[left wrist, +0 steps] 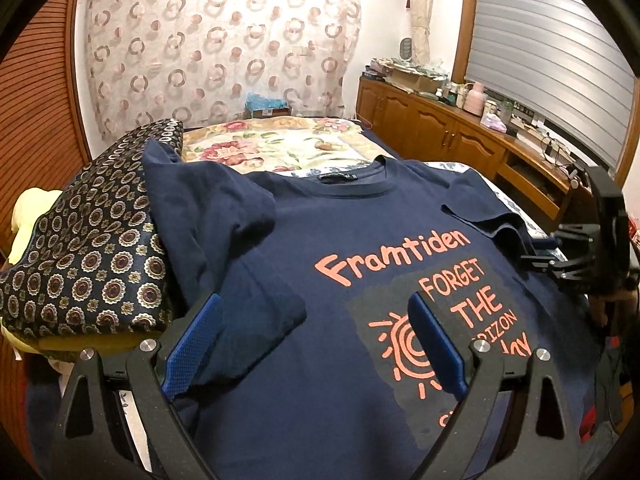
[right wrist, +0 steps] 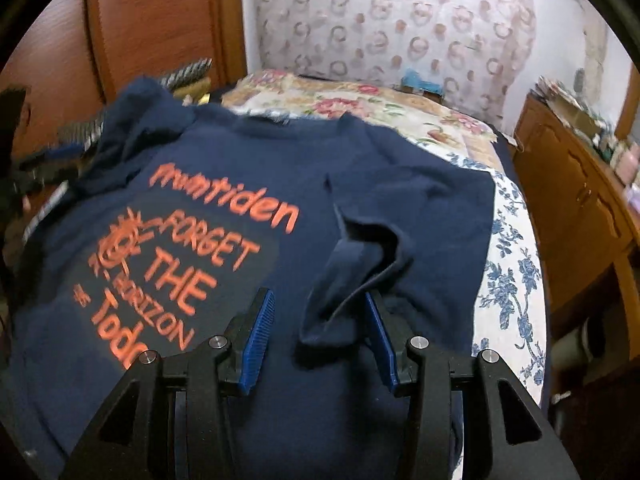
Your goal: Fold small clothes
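A navy T-shirt [left wrist: 352,216] with orange print lies face up on the bed, collar away from me. Its left sleeve [left wrist: 256,304] is folded inward over the body. My left gripper [left wrist: 314,300] hovers low over the chest print, jaws wide open and holding nothing. In the right wrist view the right sleeve [right wrist: 348,268] stands up as a crumpled fold between the fingers of my right gripper [right wrist: 320,296]. The fold leans on the right pad [right wrist: 380,332], with a gap to the left pad [right wrist: 258,332], so the jaws are open. The right gripper [left wrist: 536,260] also shows at the shirt's right edge.
A dark patterned cushion [left wrist: 92,256] lies against the shirt's left shoulder. A floral bedspread [left wrist: 280,144] stretches behind the collar, and a blue-flowered sheet [right wrist: 508,272] borders the shirt's right. A cluttered wooden cabinet [left wrist: 440,128] lines the right wall.
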Tool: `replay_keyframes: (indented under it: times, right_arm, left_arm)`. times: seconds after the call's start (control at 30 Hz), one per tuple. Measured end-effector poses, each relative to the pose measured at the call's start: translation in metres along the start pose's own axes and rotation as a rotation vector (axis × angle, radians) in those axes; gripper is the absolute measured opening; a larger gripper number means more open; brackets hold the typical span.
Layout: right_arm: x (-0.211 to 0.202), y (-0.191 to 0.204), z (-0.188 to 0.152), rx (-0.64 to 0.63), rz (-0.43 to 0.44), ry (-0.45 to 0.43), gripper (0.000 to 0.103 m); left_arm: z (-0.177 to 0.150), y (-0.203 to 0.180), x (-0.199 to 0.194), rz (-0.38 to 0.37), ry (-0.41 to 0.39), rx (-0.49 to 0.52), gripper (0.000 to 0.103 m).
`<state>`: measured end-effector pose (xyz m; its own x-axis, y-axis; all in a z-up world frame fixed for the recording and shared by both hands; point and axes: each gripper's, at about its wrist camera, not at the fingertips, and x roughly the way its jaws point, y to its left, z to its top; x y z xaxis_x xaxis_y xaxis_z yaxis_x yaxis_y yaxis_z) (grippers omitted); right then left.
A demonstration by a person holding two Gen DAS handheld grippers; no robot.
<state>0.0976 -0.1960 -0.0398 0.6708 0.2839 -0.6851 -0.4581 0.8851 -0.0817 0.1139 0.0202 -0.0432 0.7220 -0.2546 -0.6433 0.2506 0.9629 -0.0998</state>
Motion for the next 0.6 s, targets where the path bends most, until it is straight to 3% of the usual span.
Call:
replay_keyframes:
  times: [0.03, 0.07, 0.23, 0.33, 0.5, 0.57, 0.6]
  right_arm:
    - [-0.001, 0.001, 0.000, -0.032, -0.017, 0.001, 0.018]
    - [0.001, 0.003, -0.001, -0.053, -0.034, -0.002, 0.007]
    - [-0.012, 0.004, -0.004, -0.067, 0.010, -0.041, 0.004]
    - [-0.015, 0.001, -0.008, -0.055, 0.035, -0.021, 0.004]
    - [-0.018, -0.012, -0.010, -0.027, 0.022, -0.013, 0.022]
    - [-0.022, -0.016, -0.008, -0.014, 0.013, -0.028, 0.044]
    - [-0.025, -0.016, -0.008, -0.009, 0.004, -0.035, 0.049]
  left_arm:
    - [0.000, 0.001, 0.000, 0.001, -0.001, -0.003, 0.095]
    - [0.001, 0.002, -0.001, 0.004, -0.002, -0.004, 0.095]
    - [0.004, 0.010, -0.006, 0.025, -0.010, -0.001, 0.095]
    - [0.007, 0.016, -0.008, 0.032, -0.017, -0.009, 0.095]
    - [0.019, 0.029, -0.013, 0.042, -0.039, 0.002, 0.095]
    - [0.026, 0.035, -0.015, 0.057, -0.048, 0.010, 0.092]
    - [0.028, 0.038, -0.016, 0.060, -0.052, 0.011, 0.089]
